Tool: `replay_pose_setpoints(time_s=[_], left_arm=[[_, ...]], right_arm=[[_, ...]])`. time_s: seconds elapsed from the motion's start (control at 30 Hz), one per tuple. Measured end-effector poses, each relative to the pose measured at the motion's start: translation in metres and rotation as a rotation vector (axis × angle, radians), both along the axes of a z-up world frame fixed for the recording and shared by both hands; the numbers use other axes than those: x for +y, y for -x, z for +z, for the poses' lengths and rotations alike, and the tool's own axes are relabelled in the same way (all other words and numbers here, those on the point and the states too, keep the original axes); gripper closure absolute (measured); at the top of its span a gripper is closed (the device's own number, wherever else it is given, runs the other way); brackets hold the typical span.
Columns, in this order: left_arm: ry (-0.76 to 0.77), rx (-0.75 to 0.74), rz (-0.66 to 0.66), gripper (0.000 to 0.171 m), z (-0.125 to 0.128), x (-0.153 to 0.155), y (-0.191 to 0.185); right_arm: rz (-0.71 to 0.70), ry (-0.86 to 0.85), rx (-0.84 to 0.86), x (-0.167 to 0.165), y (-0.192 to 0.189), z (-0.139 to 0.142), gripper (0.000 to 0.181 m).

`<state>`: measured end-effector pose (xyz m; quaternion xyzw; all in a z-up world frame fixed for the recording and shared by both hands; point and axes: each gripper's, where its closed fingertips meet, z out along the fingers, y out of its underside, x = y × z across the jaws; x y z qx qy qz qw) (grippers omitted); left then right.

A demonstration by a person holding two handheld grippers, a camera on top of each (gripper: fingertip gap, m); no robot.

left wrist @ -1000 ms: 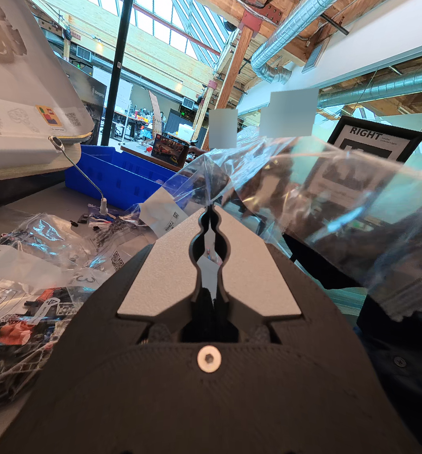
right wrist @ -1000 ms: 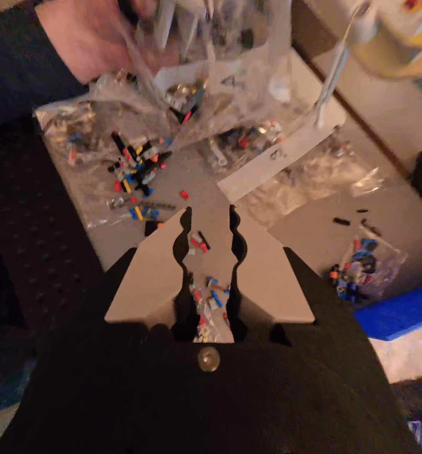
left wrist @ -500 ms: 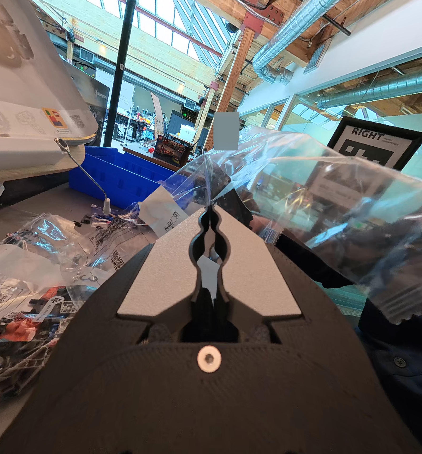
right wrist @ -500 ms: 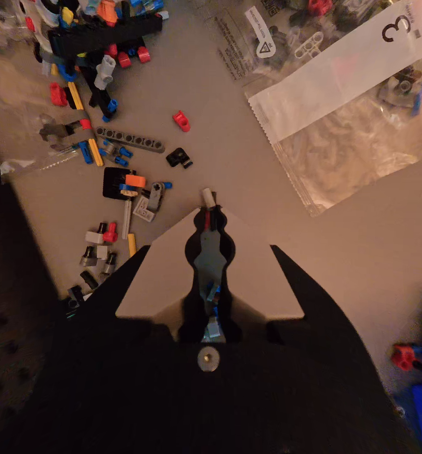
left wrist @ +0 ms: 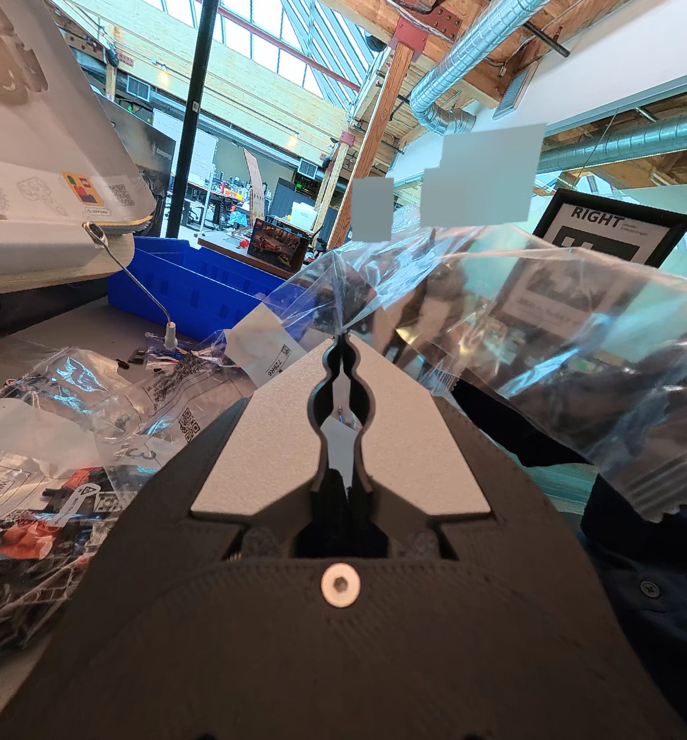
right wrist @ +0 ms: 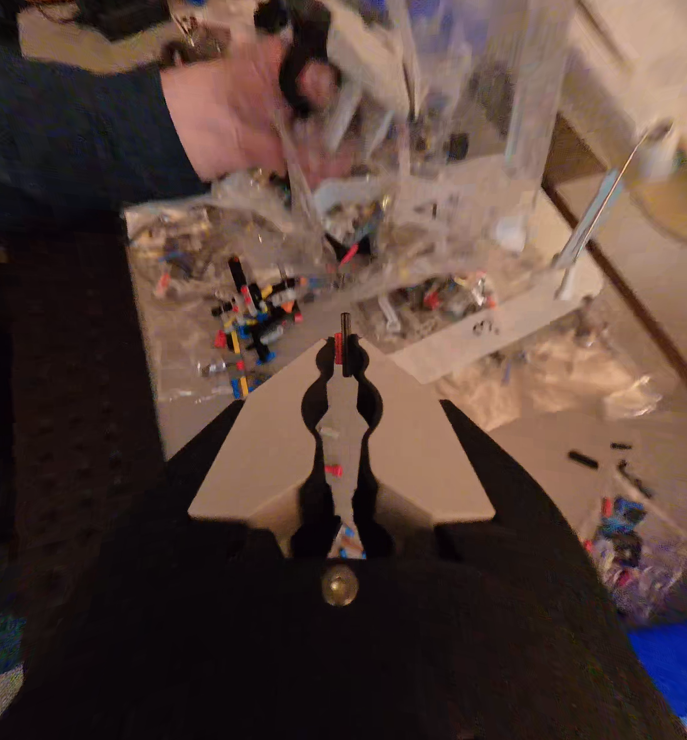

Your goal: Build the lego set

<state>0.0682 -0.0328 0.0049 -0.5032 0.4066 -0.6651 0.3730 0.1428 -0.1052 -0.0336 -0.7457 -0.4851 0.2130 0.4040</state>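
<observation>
Lego set [right wrist: 253, 308] lay mostly unbuilt, loose pieces far left on the table [right wrist: 534, 448]. In the left wrist view, my left gripper [left wrist: 341, 340], raised and level, pinched a clear plastic bag [left wrist: 514, 320]. In the right wrist view, my right gripper [right wrist: 343, 346], tilted downward, clamped a dark axle [right wrist: 345, 344].

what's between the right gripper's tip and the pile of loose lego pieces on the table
In the right wrist view, the right gripper pinches a dark axle with a red piece. Only bare grey table separates it from the loose pieces.
</observation>
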Motion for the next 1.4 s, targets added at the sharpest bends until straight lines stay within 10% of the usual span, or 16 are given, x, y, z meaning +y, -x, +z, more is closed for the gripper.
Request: replay_pose_setpoints(time_s=[0.1, 0.27, 0.5, 0.97, 1.2, 1.4], left_arm=[[-0.001, 0.003, -0.004, 0.171, -0.001, -0.002, -0.001], [-0.006, 0.002, -0.002, 0.171, 0.001, -0.002, 0.001], [0.007, -0.015, 0.005, 0.171, 0.003, 0.003, 0.005], [0.004, -0.011, 0.009, 0.171, 0.002, 0.004, 0.005], [0.005, -0.005, 0.008, 0.171, 0.000, 0.004, 0.004], [0.006, -0.004, 0.006, 0.171, 0.000, 0.004, 0.003]], right_arm=[[0.057, -0.102, 0.068, 0.010, 0.031, 0.048, 0.176], [-0.035, -0.085, -0.067, 0.048, 0.048, 0.034, 0.146], [-0.059, -0.147, 0.075, 0.021, 0.016, 0.054, 0.161], [0.030, 0.298, -0.236, -0.004, 0.009, -0.143, 0.151], [0.044, 0.278, -0.251, -0.008, 0.007, -0.134, 0.170], [0.038, 0.009, -0.036, 0.005, 0.022, -0.007, 0.170]])
